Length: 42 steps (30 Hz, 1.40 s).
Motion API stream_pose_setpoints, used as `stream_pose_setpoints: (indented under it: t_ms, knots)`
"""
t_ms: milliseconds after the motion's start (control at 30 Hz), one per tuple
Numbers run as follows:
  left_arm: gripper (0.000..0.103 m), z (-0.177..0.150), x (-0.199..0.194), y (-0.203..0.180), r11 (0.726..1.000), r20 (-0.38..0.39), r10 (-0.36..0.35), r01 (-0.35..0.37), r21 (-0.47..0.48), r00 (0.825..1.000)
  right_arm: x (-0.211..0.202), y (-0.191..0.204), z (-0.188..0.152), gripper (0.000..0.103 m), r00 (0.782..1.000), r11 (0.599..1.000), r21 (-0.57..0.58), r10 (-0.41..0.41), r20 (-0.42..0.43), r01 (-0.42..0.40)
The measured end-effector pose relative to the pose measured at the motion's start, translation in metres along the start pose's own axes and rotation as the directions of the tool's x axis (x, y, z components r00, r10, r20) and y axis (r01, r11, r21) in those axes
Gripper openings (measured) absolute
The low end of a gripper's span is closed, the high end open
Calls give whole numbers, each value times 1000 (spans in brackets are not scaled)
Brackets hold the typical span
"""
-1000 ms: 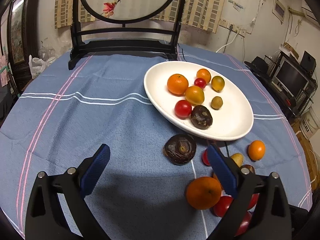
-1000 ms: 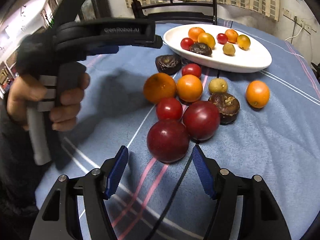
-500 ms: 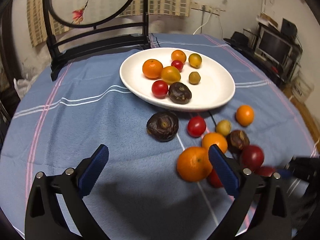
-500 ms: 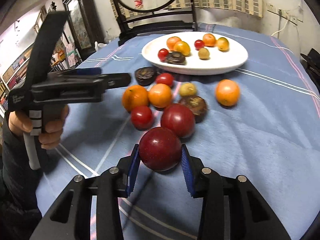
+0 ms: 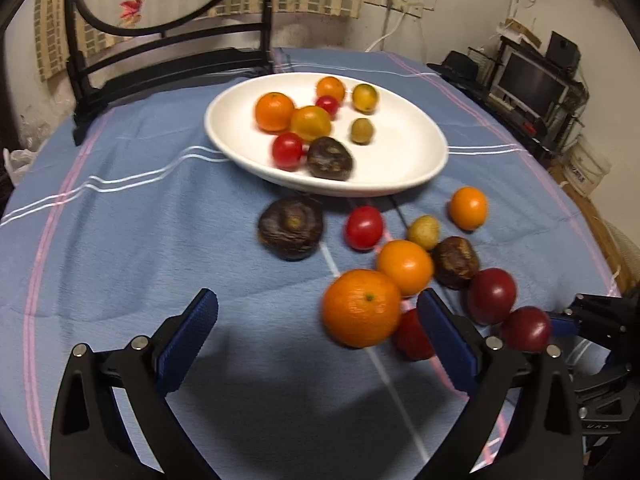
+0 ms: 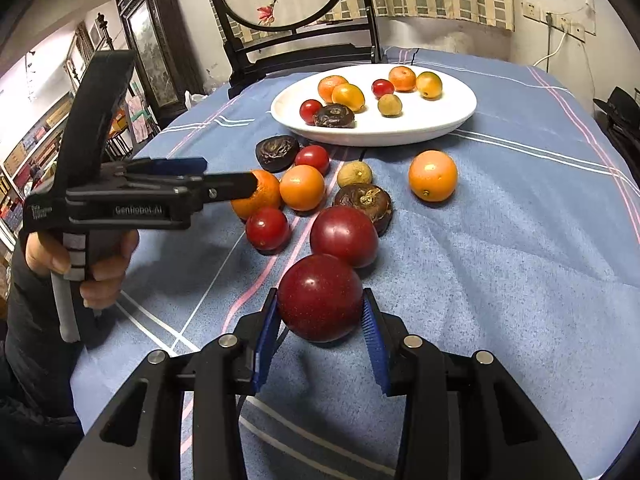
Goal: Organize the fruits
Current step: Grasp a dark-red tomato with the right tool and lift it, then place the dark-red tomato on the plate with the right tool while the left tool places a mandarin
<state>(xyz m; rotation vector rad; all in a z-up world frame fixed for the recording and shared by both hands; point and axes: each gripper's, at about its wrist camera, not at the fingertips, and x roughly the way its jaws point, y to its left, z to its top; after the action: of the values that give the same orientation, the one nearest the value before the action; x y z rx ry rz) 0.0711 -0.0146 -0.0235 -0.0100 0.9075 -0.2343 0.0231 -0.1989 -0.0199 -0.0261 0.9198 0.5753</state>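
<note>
My right gripper [image 6: 320,320] is shut on a dark red plum [image 6: 320,298], held just above the blue cloth; the plum also shows in the left wrist view [image 5: 526,329]. My left gripper [image 5: 318,336] is open and empty, with a large orange [image 5: 361,308] between its fingers, close to the right one. It also shows from the side in the right wrist view [image 6: 224,184]. A white plate [image 5: 400,160] holds several small fruits. Loose oranges, tomatoes, a second plum [image 6: 344,236] and dark wrinkled fruits [image 5: 291,227] lie in front of the plate.
A black framed screen stand [image 5: 168,60] stands behind the plate at the table's far edge. The round table carries a blue cloth [image 5: 120,220] with pink and white stripes. Shelves and a monitor [image 5: 532,80] stand beyond the right edge.
My right gripper moved onto the nearest plum and shut on it, lifting it slightly. My left gripper swung right and forward, so the large orange now lies between its fingers.
</note>
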Motion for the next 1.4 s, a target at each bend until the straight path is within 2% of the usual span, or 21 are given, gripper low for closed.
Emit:
stream_pose_setpoints:
  t_ms: [33,67,100,167,200,233,300,433,500,633,800,1000,1100,1167,1267,1400]
  knots:
    - [87,-1,1,-4,1000,0,-15,15,14,1000,-1,0,0,40,1000,1000,1,1,4,-1]
    - [71,-2,5,-8,999,-11,-35,35,28,999,-1,0,0,40,1000,1000,2,1,6,-1]
    - [65,-2,8,-10,998,-21,-57,58,29,998,-2,0,0,40,1000,1000,1,2,8,-2]
    - [58,-2,11,-8,995,-21,-97,97,-4,995,-2,0,0,40,1000,1000,1,3,13,-3]
    - [51,-2,13,-6,991,-27,-132,132,-26,991,-2,0,0,40,1000,1000,1,5,15,-5]
    - [51,-2,13,-4,989,-28,-146,145,-41,989,-3,0,0,40,1000,1000,1,6,17,-6]
    - [42,-2,14,-3,989,-31,-140,138,-55,990,-4,0,0,40,1000,1000,2,6,22,-6]
    - [42,0,10,4,982,-44,-146,139,-125,988,-11,-2,1,40,999,1000,4,-7,41,7]
    - [42,4,3,5,982,-22,-132,127,-142,991,-16,-4,3,40,998,1000,4,-17,56,17]
    - [42,16,-26,3,983,68,-107,116,-140,992,-31,-7,17,40,993,999,-8,-49,110,50]
    - [42,42,-49,-8,990,148,-80,95,-102,986,-46,-3,50,40,976,993,-53,-93,198,105]
    - [42,79,-52,-8,988,194,-66,91,-125,979,-40,11,98,40,954,985,-112,-95,285,131]
    - [42,99,-34,-3,985,197,-26,58,-160,980,-19,10,117,40,954,983,-117,-105,281,143]
    - [42,109,-16,2,982,177,28,5,-187,984,1,3,127,41,960,984,-100,-121,254,150]
    - [42,116,11,13,973,128,45,-15,-229,991,30,-12,135,41,968,985,-63,-143,205,159]
    - [42,115,32,23,970,108,79,-52,-240,991,62,-31,134,41,977,986,-12,-162,138,165]
